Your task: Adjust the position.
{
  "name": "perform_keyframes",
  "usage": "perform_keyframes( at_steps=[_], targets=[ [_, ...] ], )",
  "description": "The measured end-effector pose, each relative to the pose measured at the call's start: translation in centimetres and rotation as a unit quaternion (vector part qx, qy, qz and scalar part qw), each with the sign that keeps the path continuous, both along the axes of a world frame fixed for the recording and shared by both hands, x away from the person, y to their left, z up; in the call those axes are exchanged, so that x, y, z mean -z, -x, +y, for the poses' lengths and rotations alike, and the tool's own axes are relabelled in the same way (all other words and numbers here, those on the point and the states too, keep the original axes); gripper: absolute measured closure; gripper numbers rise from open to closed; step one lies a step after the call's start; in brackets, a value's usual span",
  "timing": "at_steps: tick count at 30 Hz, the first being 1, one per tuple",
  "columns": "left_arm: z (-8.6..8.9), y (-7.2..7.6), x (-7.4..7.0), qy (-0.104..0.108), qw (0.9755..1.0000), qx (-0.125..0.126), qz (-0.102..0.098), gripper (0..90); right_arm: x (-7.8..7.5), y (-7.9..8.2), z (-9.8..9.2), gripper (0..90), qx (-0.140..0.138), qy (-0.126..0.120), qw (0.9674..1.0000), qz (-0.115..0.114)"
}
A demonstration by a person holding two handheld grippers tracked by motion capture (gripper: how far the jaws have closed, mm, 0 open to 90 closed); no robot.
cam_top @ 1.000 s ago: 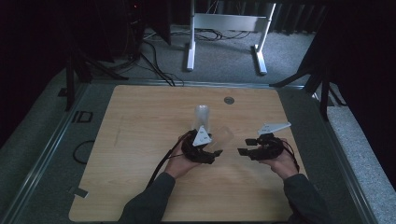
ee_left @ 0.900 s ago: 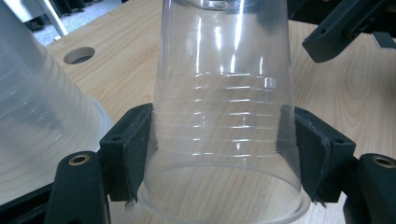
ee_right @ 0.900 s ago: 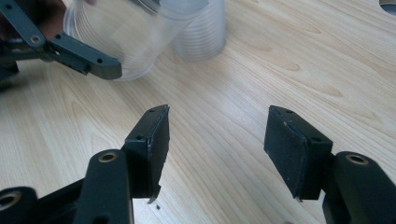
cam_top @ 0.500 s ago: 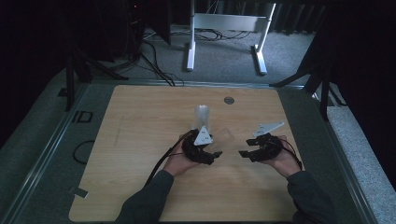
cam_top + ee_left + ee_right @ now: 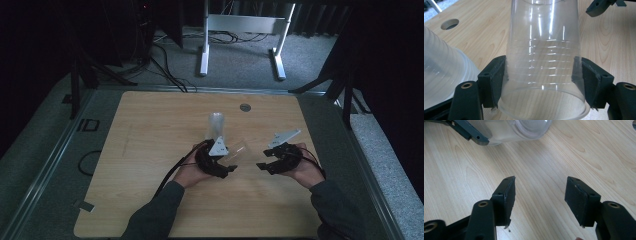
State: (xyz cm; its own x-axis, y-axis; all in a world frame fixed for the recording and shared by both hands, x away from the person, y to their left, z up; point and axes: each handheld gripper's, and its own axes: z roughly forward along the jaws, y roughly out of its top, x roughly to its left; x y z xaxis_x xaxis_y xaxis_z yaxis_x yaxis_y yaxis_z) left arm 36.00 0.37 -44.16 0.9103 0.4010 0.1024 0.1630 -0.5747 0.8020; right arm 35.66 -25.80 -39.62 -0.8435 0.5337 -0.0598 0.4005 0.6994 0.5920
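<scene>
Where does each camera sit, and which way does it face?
High view: fixed above the person's side, looking forward and down on the table; both sleeved forearms enter from the bottom.
Left gripper view: rides the left gripper, looking along its jaws, which clamp a clear cup; a cup stack stands beside it.
Right gripper view: rides the right gripper, looking along its open, empty jaws at the tabletop.
Shared: both gripper views show the clear cup, and each catches part of the other gripper.
</scene>
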Motion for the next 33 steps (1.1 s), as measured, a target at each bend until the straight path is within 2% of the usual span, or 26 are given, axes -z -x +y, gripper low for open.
perform_keyframes(
  at_steps=[6,19,25,33],
  targets=[
    [-0.1,0.0,0.1,-0.015,0.9997,0.017,0.006,29.0,-0.3,0.1,0.2,42.1,-0.008,0.015,0.9998,-0.005],
    [0.0,-0.2,0.4,-0.026,0.9988,0.037,0.017,29.3,-0.8,0.1,0.7,40.8,-0.032,0.038,0.9987,-0.011],
    [-0.2,-0.1,0.6,-0.037,0.9979,0.047,0.026,29.4,-0.7,0.2,0.9,40.2,-0.042,0.047,0.998,-0.008],
    [-0.4,0.0,1.0,-0.051,0.9965,0.061,0.026,29.5,-0.6,0.4,1.3,39.7,-0.06,0.06,0.9964,-0.003]
  ],
)
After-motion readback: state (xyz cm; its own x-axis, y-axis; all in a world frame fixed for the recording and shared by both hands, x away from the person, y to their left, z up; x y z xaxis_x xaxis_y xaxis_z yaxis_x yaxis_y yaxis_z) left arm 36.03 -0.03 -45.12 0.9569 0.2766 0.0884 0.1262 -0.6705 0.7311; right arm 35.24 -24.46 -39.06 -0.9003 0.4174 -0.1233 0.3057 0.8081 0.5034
